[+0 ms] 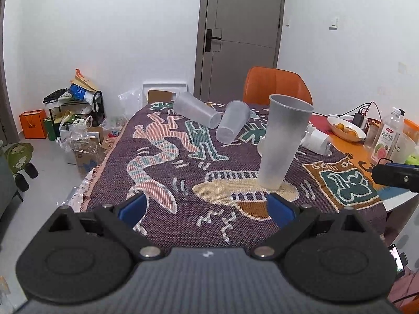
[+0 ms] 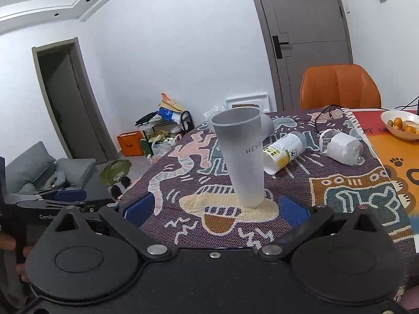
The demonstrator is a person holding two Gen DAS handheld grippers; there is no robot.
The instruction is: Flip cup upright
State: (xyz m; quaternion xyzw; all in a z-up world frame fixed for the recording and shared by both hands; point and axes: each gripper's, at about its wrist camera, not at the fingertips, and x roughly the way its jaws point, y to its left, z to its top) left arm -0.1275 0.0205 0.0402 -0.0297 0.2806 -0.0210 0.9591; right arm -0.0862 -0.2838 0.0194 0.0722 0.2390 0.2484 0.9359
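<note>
1. Cup of frosted plastic stands upright, mouth up, on the patterned cloth covering the tabletop, its base on a beige patch of the weave; the right wrist view shows dark lettering on its side.
2. Left tongs are spread wide and grip nothing; the cup's base sits just beyond the right blue pad, not touching it.
3. Right tongs are likewise released, both blue pads apart, with the cup standing just ahead, in line with the gap between them and clear of either pad.
4. In the left wrist view, the right tongs' dark tip pokes in from the right edge, well to the side of the cup.
5. Behind the cup, two more frosted cups lie on their sides: one to the far left, another near the middle.
6. A printed cup with a yellow label lies tipped just behind the upright one, and a white cup lies farther right.
7. A bowl of oranges rests on the orange mat.
8. An orange chair stands at the far end, with a grey door behind it.
</note>
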